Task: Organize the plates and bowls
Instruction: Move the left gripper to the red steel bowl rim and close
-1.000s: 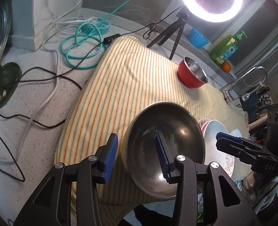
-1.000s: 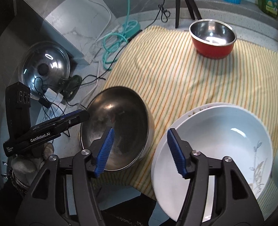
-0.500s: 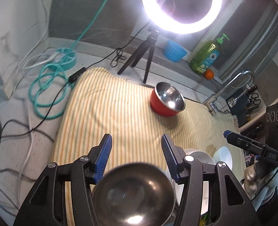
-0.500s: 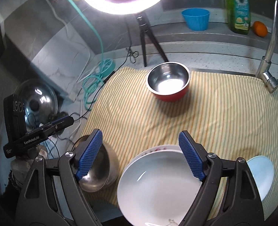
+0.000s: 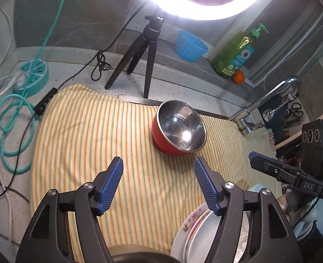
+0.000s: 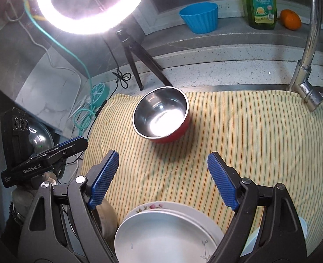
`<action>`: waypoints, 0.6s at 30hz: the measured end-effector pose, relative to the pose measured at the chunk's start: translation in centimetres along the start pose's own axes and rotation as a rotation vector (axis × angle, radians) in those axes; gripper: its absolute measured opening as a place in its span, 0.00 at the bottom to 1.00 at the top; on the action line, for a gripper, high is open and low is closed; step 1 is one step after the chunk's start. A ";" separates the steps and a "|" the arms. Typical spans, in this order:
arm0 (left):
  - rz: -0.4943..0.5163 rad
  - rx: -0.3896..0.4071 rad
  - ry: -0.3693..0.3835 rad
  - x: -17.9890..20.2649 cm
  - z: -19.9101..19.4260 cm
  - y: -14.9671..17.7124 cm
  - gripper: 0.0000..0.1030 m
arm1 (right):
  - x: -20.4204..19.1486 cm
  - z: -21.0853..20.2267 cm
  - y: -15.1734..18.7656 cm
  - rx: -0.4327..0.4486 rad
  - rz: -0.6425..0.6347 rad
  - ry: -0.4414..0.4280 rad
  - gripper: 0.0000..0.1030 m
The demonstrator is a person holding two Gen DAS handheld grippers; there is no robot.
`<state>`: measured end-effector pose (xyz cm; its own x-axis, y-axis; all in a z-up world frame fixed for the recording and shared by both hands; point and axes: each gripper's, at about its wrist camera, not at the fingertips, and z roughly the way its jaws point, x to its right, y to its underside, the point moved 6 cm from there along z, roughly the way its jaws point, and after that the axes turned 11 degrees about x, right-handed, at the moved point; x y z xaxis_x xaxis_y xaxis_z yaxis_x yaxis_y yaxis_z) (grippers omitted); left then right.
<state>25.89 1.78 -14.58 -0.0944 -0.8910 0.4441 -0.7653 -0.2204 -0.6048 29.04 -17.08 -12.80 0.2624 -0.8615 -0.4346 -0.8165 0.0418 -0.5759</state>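
A red bowl with a steel inside (image 5: 180,128) stands on the striped cloth (image 5: 95,135), also in the right wrist view (image 6: 161,116). A white bowl (image 6: 165,239) sits on a flowered plate (image 6: 152,206) at the cloth's near edge; the plate also shows in the left wrist view (image 5: 192,221). A large steel bowl (image 6: 106,217) stands left of them, mostly hidden; its rim shows in the left wrist view (image 5: 137,255). My left gripper (image 5: 158,184) and right gripper (image 6: 161,179) are open and empty, raised above the near dishes, short of the red bowl.
A ring light on a black tripod (image 5: 144,50) stands behind the cloth. A blue cup (image 5: 190,46), a green soap bottle (image 5: 233,54) and an orange (image 5: 238,76) sit on the back ledge. A faucet (image 6: 310,50) rises at the right. Teal cable (image 5: 10,118) lies left.
Both grippers have lifted and pulled back from the steel bowl and the white bowl. Their jaws have opened wider. The views now tilt up toward the red bowl and ring light.
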 end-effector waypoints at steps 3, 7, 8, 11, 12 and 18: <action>-0.007 -0.027 0.002 0.1 1.5 -0.6 0.65 | 0.8 1.2 -0.5 -0.011 0.028 -0.007 0.88; -0.007 -0.044 -0.002 0.3 3.4 -1.3 0.65 | 1.6 2.6 -0.8 -0.029 0.071 -0.021 0.88; -0.008 -0.049 0.000 0.4 3.7 -1.4 0.65 | 1.7 2.9 -0.9 -0.032 0.078 -0.028 0.88; -0.014 -0.059 0.010 0.4 5.0 -1.7 0.65 | 2.0 3.9 -1.1 -0.036 0.091 -0.027 0.88; -0.012 -0.061 0.012 0.5 5.3 -1.8 0.63 | 2.2 4.2 -1.3 -0.035 0.098 -0.026 0.88; -0.006 -0.084 0.023 0.5 7.3 -2.3 0.46 | 3.2 6.1 -1.9 -0.042 0.152 -0.044 0.74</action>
<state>32.25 -1.04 -17.80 -0.1040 -0.8801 0.4632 -0.8162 -0.1906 -0.5454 34.57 -16.80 -17.31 0.1553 -0.8239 -0.5451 -0.8691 0.1483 -0.4718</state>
